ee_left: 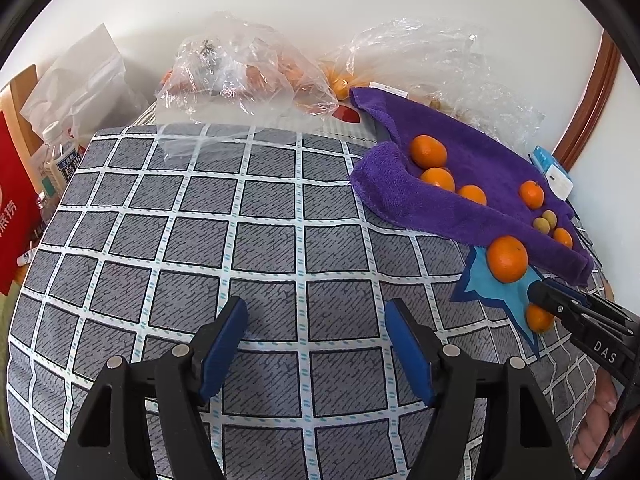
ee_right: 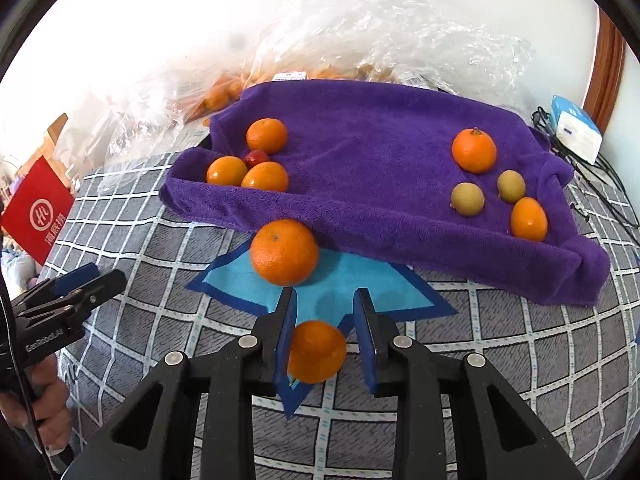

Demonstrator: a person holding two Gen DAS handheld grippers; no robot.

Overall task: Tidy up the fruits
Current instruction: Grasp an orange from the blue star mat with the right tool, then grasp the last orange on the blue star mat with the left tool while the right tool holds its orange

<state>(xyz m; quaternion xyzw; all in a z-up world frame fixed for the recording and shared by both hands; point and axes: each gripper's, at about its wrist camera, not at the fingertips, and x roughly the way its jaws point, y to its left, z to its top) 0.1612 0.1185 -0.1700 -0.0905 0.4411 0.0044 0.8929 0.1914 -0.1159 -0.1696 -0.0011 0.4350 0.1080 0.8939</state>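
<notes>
A blue star-shaped mat (ee_right: 360, 276) lies on the checked cloth, with a large orange (ee_right: 284, 251) on its far part and a small orange (ee_right: 317, 351) at its near point. My right gripper (ee_right: 325, 300) is open, its jaws to either side of the small orange; the left pad seems to touch it. A purple towel (ee_right: 360, 152) behind holds several oranges, two yellow-green fruits (ee_right: 467, 199) and a small red fruit (ee_right: 257, 157). My left gripper (ee_left: 316, 316) is open and empty over the checked cloth, left of the mat (ee_left: 486, 292).
Clear plastic bags (ee_left: 240, 68) with more fruit lie at the back by the wall. A red bag (ee_left: 12, 208) and bottles stand at the left edge. A tissue pack (ee_right: 574, 128) and cables lie at the right. The checked cloth (ee_left: 240, 240) covers the surface.
</notes>
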